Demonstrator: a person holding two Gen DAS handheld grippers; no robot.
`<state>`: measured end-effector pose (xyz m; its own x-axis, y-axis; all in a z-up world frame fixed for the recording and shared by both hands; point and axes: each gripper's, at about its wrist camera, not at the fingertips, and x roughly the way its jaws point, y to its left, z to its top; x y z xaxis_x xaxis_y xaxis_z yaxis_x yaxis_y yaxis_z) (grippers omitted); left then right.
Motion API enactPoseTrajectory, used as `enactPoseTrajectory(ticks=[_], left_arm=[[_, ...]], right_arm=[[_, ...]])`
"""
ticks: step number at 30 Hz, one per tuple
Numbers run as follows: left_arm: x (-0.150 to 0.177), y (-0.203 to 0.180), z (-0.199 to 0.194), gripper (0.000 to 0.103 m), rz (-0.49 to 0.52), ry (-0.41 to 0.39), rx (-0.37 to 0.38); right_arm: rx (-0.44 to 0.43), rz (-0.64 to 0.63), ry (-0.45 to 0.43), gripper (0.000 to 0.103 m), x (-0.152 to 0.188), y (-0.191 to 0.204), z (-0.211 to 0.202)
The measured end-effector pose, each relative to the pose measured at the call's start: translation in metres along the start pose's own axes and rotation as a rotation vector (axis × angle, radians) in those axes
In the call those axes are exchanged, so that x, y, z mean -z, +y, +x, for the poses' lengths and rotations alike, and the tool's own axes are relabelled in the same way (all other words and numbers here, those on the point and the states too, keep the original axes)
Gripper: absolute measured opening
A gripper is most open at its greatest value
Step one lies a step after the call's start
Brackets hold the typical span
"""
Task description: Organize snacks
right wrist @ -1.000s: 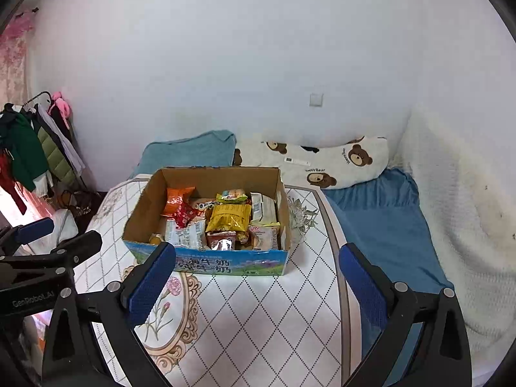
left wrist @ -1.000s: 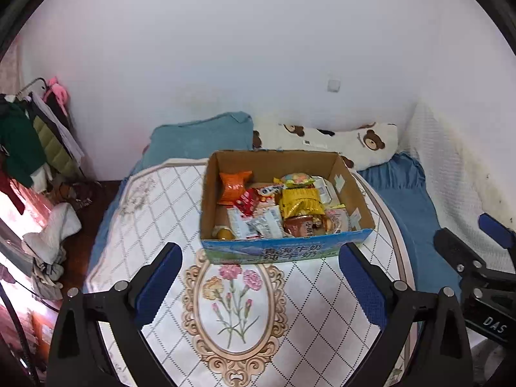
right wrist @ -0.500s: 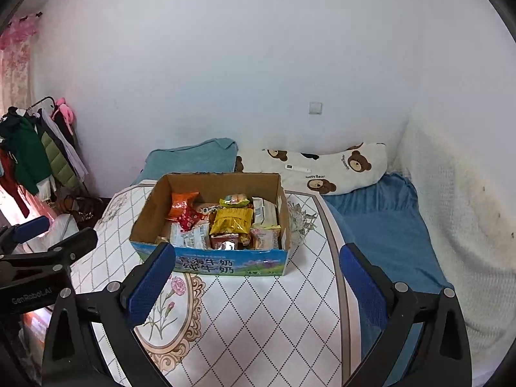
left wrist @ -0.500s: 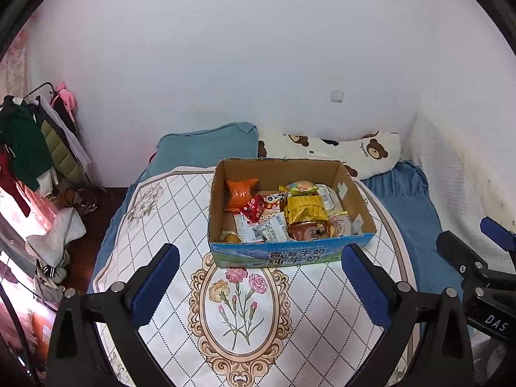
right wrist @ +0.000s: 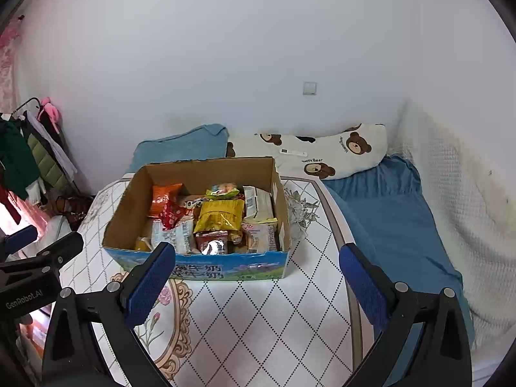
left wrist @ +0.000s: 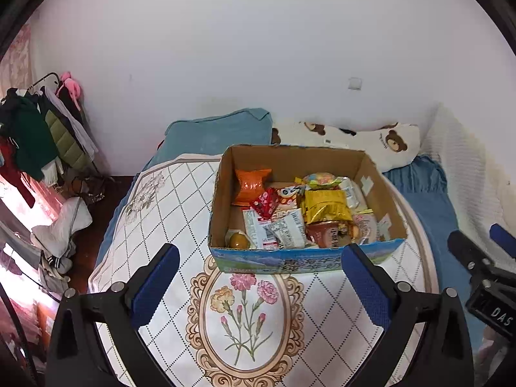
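We count one open brown cardboard box with a blue printed front point(left wrist: 300, 193), and inside it one orange crinkled packet point(left wrist: 251, 184), one gold foil bag point(left wrist: 325, 206) and one red wrapped snack point(left wrist: 265, 202). Behind it we see two pillows: one teal point(right wrist: 183, 148), one white bear-print point(right wrist: 325, 153).

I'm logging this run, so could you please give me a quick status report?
Left gripper open, empty. Right gripper open, empty. Snacks piled in the cardboard box on the floral cloth. Nothing between grippers and box.
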<state>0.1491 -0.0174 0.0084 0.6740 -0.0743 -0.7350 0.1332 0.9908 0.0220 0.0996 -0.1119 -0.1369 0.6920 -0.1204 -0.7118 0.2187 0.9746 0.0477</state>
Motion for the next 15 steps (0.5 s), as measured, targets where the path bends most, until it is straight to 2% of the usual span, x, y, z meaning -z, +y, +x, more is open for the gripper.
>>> enactPoseTrajectory(ticks=[7, 15], left_arm=[[0.002, 0.0, 0.023, 0.103, 0.0, 0.033, -0.019], [0.002, -0.001, 0.029, 0.103, 0.005, 0.039, -0.024]], right_arm=[[-0.002, -0.011, 0.02, 0.103, -0.001, 0.003, 0.02], [-0.001, -0.018, 0.03, 0.103, -0.001, 0.005, 0.031]])
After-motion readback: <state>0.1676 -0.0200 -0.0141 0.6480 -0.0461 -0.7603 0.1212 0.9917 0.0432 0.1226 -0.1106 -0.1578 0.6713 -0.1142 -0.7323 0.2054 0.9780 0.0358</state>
